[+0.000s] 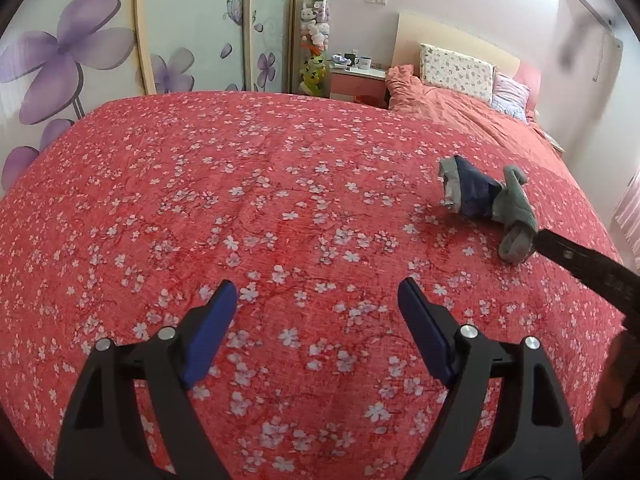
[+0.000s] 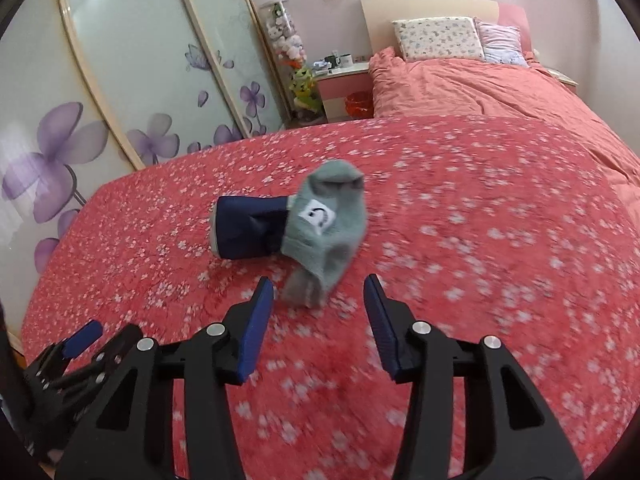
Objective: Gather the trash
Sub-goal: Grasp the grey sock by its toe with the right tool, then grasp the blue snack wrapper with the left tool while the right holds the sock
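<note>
A grey sock (image 2: 332, 232) with a white label lies crumpled on the red flowered bedspread (image 2: 480, 260), with a navy blue sock (image 2: 252, 232) touching its left side. My right gripper (image 2: 319, 280) is open just in front of them. The grey sock's lower end sits between the fingertips, and the pads stand clear of it. In the left wrist view the same grey sock (image 1: 516, 208) and navy sock (image 1: 474, 192) lie at the right, and one right-gripper finger (image 1: 568, 254) reaches the grey one. My left gripper (image 1: 318, 283) hangs wide open over bare bedspread with nothing between its fingers.
Sliding wardrobe doors (image 2: 120, 80) with purple flowers run along the left of the bed. At the head are pillows (image 2: 440, 38), a bunched duvet (image 2: 460, 80), a pink nightstand (image 2: 344, 84) with mugs, an orange bin (image 2: 358, 104) and a clear tube of plush toys (image 2: 286, 36).
</note>
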Demonstrator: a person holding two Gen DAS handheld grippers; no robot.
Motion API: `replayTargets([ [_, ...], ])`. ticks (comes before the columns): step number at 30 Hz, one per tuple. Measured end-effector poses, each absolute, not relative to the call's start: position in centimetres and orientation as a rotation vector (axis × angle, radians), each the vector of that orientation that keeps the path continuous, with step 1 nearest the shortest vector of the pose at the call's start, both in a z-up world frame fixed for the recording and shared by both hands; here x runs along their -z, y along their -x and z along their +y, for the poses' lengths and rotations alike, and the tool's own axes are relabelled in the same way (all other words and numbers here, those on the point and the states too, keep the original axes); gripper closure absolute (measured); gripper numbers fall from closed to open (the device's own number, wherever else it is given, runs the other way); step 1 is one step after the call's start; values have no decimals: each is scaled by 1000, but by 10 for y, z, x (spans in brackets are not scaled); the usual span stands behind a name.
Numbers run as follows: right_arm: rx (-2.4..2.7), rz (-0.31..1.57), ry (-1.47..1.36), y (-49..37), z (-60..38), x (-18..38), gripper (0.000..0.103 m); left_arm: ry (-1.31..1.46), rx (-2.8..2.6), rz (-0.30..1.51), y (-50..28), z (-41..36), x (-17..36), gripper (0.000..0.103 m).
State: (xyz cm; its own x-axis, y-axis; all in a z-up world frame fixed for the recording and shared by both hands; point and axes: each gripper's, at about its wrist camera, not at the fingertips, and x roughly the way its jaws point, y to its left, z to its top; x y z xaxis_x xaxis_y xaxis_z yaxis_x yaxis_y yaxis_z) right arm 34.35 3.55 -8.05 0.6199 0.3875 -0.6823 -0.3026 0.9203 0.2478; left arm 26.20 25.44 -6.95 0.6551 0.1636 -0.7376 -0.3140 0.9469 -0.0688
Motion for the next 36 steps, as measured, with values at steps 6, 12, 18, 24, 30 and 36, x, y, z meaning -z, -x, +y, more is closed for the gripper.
replayTargets([
  [6, -364, 833, -100, -362, 46, 87, 83, 212, -253, 813, -274, 252, 69, 22],
  [12, -335, 826, -104, -354, 14, 86, 97, 241, -200, 807, -288, 242, 67, 18],
  [18, -216, 804, -92, -340, -34, 89, 97, 252, -130, 801, -312, 216, 63, 16],
  [24, -209, 752, -189, -321, -79, 79, 98, 243, -62, 798, -334, 177, 54, 16],
  [30, -234, 643, -206, -304, -99, 42, 98, 197, -7, 801, -340, 137, 49, 16],
  [36, -175, 634, -179, -300, -116, 40, 98, 161, 70, 804, -355, 99, 45, 15],
])
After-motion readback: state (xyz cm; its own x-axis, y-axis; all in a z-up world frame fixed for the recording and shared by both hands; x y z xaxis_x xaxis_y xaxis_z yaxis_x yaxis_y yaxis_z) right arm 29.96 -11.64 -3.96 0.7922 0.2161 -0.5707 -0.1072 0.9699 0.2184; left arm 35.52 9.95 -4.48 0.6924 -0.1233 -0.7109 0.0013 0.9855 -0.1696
